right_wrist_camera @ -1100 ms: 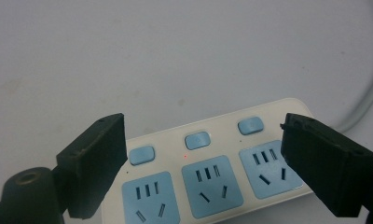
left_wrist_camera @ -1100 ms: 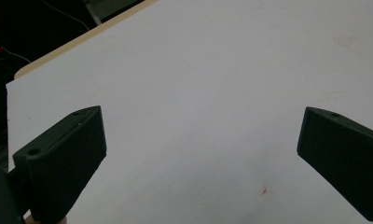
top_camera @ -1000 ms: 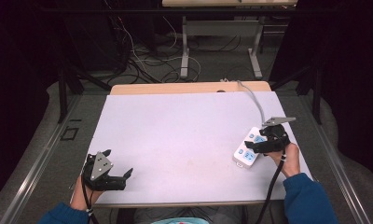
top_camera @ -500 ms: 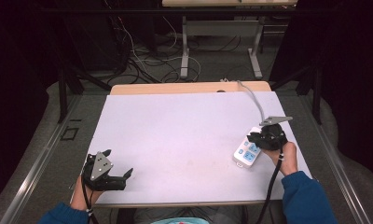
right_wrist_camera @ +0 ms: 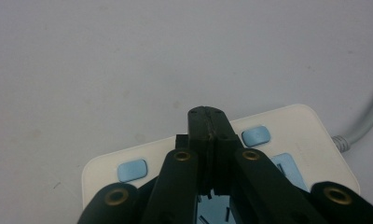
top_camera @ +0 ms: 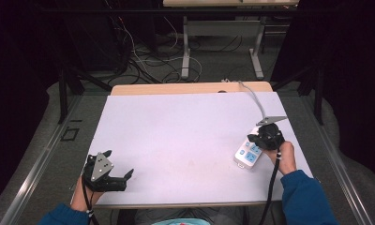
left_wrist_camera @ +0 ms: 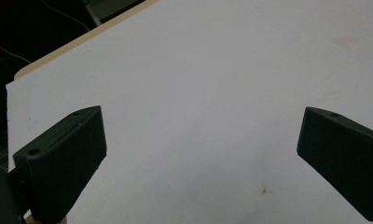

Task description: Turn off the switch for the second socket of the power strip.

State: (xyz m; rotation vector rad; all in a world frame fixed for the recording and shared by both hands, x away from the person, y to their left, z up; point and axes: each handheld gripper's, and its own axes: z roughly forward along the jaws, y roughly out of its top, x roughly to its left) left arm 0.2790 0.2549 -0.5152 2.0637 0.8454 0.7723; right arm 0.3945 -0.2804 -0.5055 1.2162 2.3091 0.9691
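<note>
Table (top_camera: pixel 185 140): a white sheet covers the working surface, with a wooden edge showing along the far side. It carries one item, set near the right edge.

Power strip (top_camera: pixel 249 152): white body with pale blue sockets and pale blue switch buttons, lying flat on the table at the right, its long axis running from near to far. Its grey cable (top_camera: pixel 251 96) leaves the far end and runs toward the far edge of the table.

Right gripper (right_wrist_camera: pixel 207 114): jaws pressed together with nothing between them, tip poised over the upper face of the power strip between two blue buttons (right_wrist_camera: pixel 256 135). Whether the tip actually touches the casing cannot be settled from this angle; it appears to be at or just above it.

Left gripper (top_camera: pixel 111 180): resting at the near left corner of the table, well apart from the power strip, jaws spread wide and empty.

Assessment: the step in hand looks to be pressing a switch with the closed right tip. The next move calls for shifting the tip sideways onto one button, then a short, straight downward push, without sliding the strip.
</note>
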